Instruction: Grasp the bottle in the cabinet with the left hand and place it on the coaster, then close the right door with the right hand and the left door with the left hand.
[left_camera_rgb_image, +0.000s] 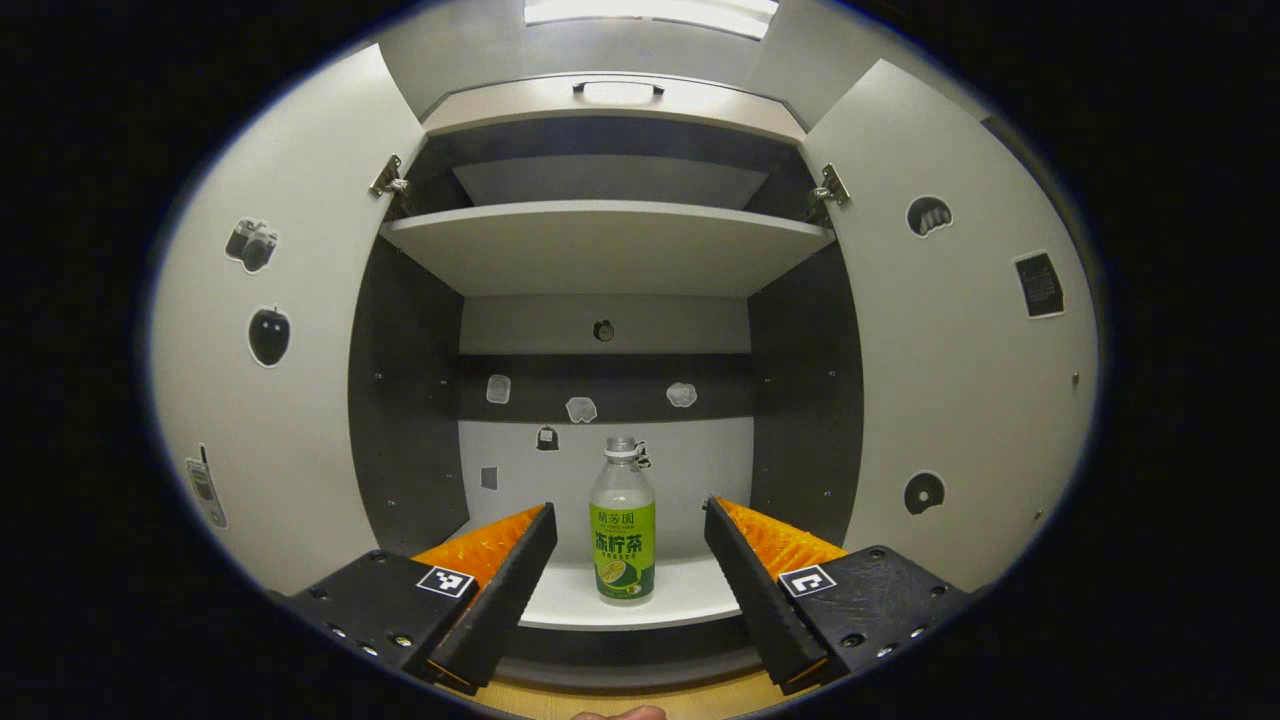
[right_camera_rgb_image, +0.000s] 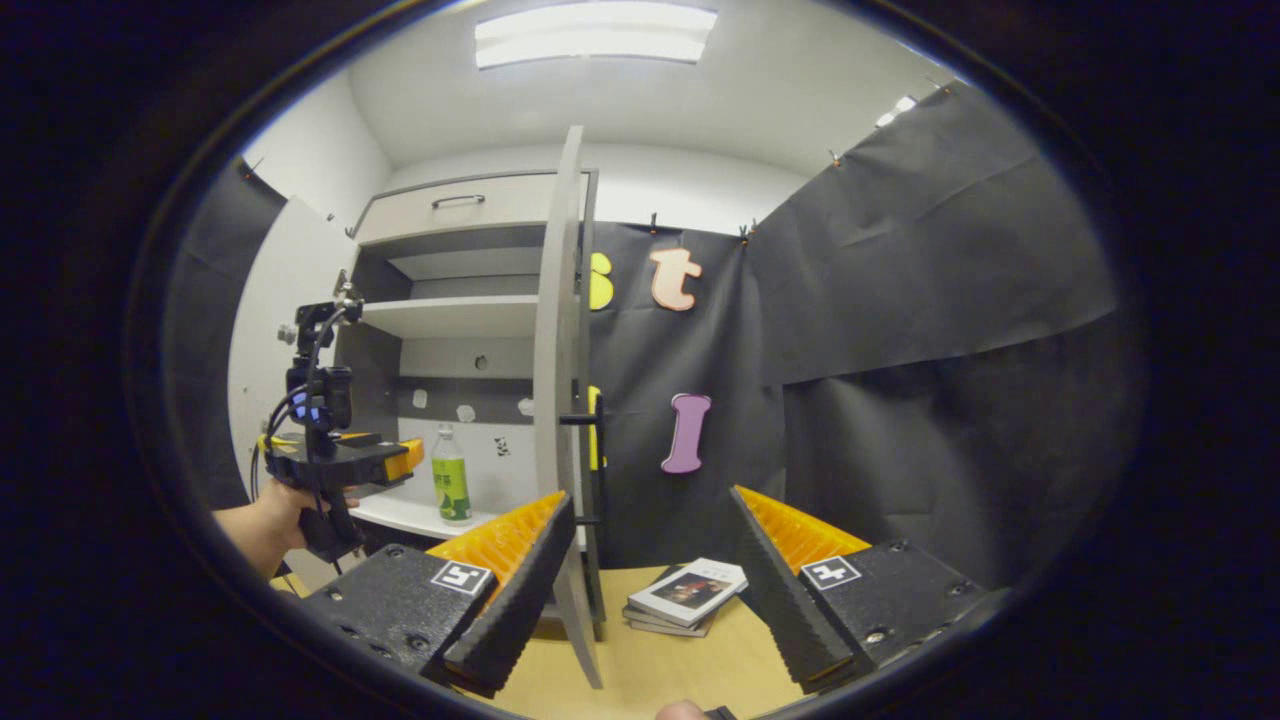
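Note:
A clear bottle (left_camera_rgb_image: 622, 520) with a green label and white cap stands upright on the cabinet's lower shelf (left_camera_rgb_image: 690, 595), near its front edge. My left gripper (left_camera_rgb_image: 629, 507) is open and lined up with the bottle, its fingers a little short of it on either side. In the right gripper view a hand holds the left gripper (right_camera_rgb_image: 410, 456) just in front of the bottle (right_camera_rgb_image: 451, 485). Both doors stand open: the left door (left_camera_rgb_image: 270, 400) and the right door (left_camera_rgb_image: 960, 380), the latter seen edge-on (right_camera_rgb_image: 558, 400). My right gripper (right_camera_rgb_image: 651, 497) is open and holds nothing, close to that door's edge.
An upper shelf (left_camera_rgb_image: 610, 245) and a drawer with a handle (left_camera_rgb_image: 617, 92) sit above the bottle. Small stickers dot the doors and back panel. A stack of books (right_camera_rgb_image: 685, 595) lies on the wooden table (right_camera_rgb_image: 650, 660) right of the open door.

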